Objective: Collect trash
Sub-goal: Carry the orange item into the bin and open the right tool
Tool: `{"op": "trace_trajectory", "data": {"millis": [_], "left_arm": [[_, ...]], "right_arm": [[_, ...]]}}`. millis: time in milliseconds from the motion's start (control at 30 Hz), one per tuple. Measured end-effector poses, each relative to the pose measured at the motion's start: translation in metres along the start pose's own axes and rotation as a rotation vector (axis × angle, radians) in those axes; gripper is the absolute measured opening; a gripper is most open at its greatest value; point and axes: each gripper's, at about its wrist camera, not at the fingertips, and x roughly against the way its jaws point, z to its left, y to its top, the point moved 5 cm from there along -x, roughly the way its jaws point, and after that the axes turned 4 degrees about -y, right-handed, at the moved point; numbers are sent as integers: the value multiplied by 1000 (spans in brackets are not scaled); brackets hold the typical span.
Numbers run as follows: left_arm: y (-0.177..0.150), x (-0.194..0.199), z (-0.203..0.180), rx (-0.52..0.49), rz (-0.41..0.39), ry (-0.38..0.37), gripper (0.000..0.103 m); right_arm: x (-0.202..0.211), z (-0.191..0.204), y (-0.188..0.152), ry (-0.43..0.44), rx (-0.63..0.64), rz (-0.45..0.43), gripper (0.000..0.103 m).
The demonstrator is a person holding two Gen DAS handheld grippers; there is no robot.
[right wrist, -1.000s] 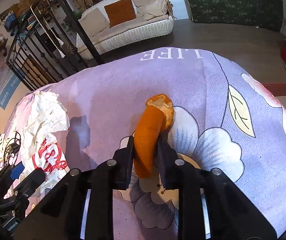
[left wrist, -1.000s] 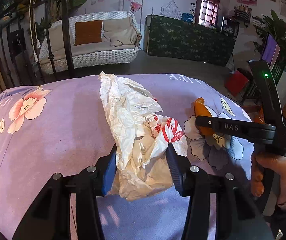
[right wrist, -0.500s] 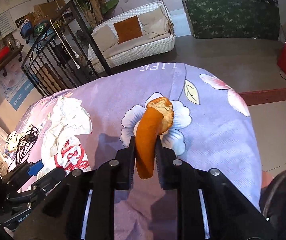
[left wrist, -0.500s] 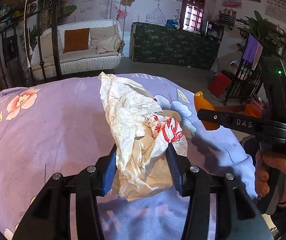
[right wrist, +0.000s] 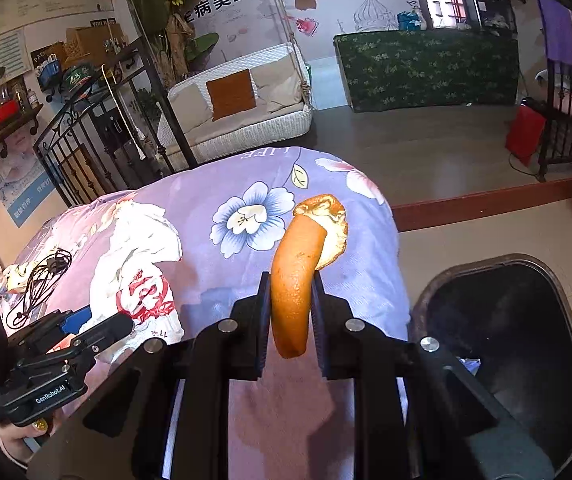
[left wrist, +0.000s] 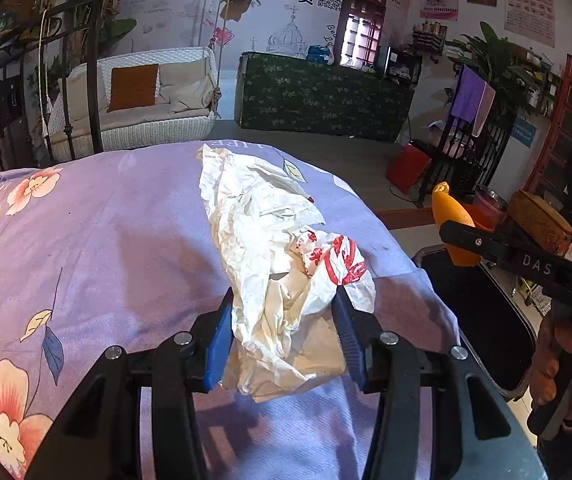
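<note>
- Left hand-held gripper (left wrist: 283,330) clamps a crumpled white paper wrapper with red print (left wrist: 286,264) between its blue-padded fingers (left wrist: 217,340); the wrapper bulges out above and below the pads.
- That wrapper hangs over the purple floral bedspread (left wrist: 105,240), towards the bed's right edge, its upper part draped forward along the gripper's line.
- Right hand-held gripper (right wrist: 290,312) pinches a curved strip of orange peel (right wrist: 296,280) between narrow jaws; the strip's pale, curled tip (right wrist: 326,216) rises above the pads and its lower end pokes out beneath them.
- From the right wrist view the peel sits over the bedspread's right edge, just beside a dark open bin with a grey rim (right wrist: 506,328) that stands on the floor against that side of the bed.
- From the left wrist view the peel (left wrist: 452,220) is held past the bed's right edge, above the bin's rim (left wrist: 528,320), and a person's hand (left wrist: 558,360) grips the right gripper's handle.
- A tangle of black cable (right wrist: 39,280) lies at the bed's far left edge.
</note>
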Motion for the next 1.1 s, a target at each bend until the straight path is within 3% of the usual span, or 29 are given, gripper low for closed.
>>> {"op": "trace_trajectory", "data": {"millis": [667, 1100], "left_arm": [[-27, -1, -100, -161, 23, -159, 47], [-45, -15, -140, -234, 71, -227, 48]], "right_arm": [[76, -94, -60, -243, -116, -32, 20], [56, -148, -85, -344, -169, 74, 20]]}}
